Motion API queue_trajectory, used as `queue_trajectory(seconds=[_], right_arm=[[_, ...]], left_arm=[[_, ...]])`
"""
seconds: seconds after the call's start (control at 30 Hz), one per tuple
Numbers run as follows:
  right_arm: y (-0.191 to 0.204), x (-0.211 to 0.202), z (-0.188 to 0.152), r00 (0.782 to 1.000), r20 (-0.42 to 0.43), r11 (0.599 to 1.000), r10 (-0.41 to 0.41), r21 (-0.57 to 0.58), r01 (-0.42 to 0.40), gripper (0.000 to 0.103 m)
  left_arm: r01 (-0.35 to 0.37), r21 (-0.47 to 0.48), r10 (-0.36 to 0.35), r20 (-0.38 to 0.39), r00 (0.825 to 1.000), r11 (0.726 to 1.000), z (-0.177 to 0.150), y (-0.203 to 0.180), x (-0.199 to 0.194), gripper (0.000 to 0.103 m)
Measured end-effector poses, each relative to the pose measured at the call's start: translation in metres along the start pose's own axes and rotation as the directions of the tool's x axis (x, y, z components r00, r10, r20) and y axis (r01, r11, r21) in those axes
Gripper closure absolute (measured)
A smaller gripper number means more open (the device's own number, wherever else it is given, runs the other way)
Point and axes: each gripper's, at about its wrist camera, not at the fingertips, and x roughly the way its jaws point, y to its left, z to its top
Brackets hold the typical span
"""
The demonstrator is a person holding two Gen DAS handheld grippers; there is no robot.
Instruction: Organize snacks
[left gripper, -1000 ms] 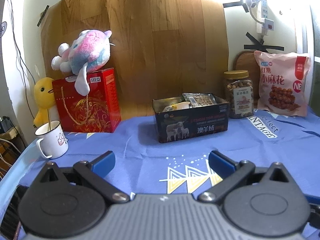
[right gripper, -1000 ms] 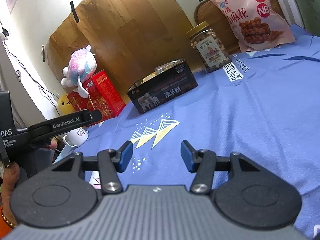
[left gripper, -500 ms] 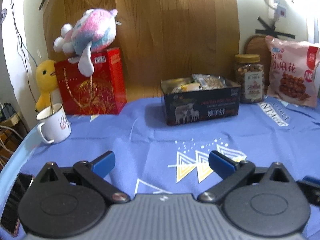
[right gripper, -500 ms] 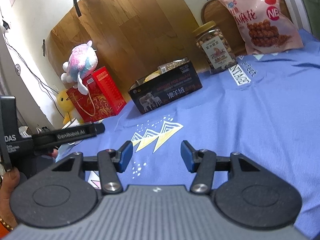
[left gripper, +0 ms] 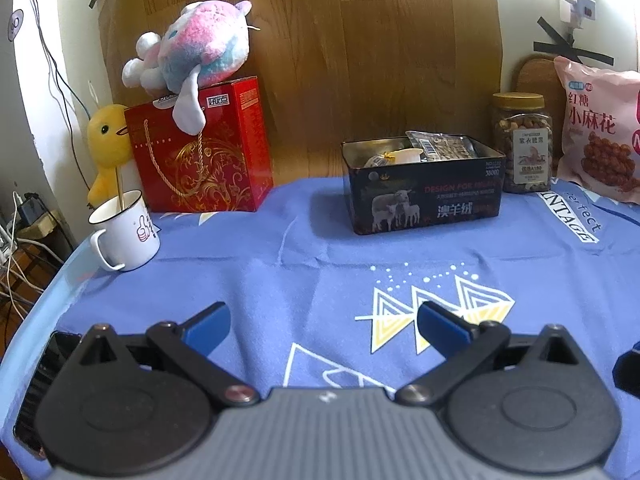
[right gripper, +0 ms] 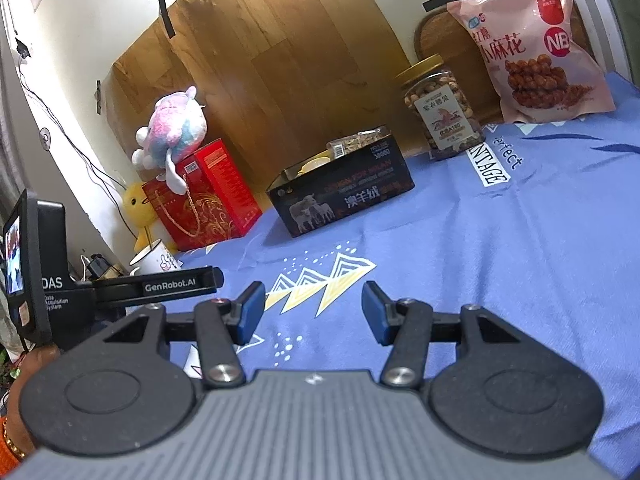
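A black tin box [left gripper: 424,196] [right gripper: 344,196] with sheep on its side stands at the back of the blue cloth, holding several snack packets. Right of it are a clear jar of nuts [left gripper: 522,144] [right gripper: 440,112] with a gold lid and a pink snack bag [left gripper: 600,132] [right gripper: 532,44] leaning on the wall. My left gripper [left gripper: 322,330] hovers open over the near cloth, nothing between its blue pads. My right gripper [right gripper: 314,312] is open too, empty, low over the cloth well short of the box.
A red gift box [left gripper: 200,156] with a plush toy [left gripper: 192,52] on top stands back left, beside a yellow duck [left gripper: 106,140] and a white mug [left gripper: 126,230]. A phone [left gripper: 40,384] lies at the near left edge. The left gripper's body [right gripper: 120,288] shows in the right view.
The left view has tipped downward, so the box and toys sit higher in frame and more cloth shows. The right view has barely shifted. Both grippers stay open.
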Motion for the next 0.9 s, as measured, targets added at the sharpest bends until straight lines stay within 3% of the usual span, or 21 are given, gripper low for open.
queue_trajectory(seconds=[0.23,0.9], right_arm=[[0.003,-0.003,0.0,1.0,0.0,1.0,0.016,-0.009,-0.016,0.047],[0.005,-0.004,-0.002,1.0,0.012,1.0,0.021,-0.009,-0.02,0.042]], left_arm=[[-0.033,0.024,0.032,0.032,0.999,0.999,0.001,-0.003,-0.008,0.0],[-0.021,0.077,0.016,0.063,0.998,0.997,-0.001,-0.011,-0.018,0.0]])
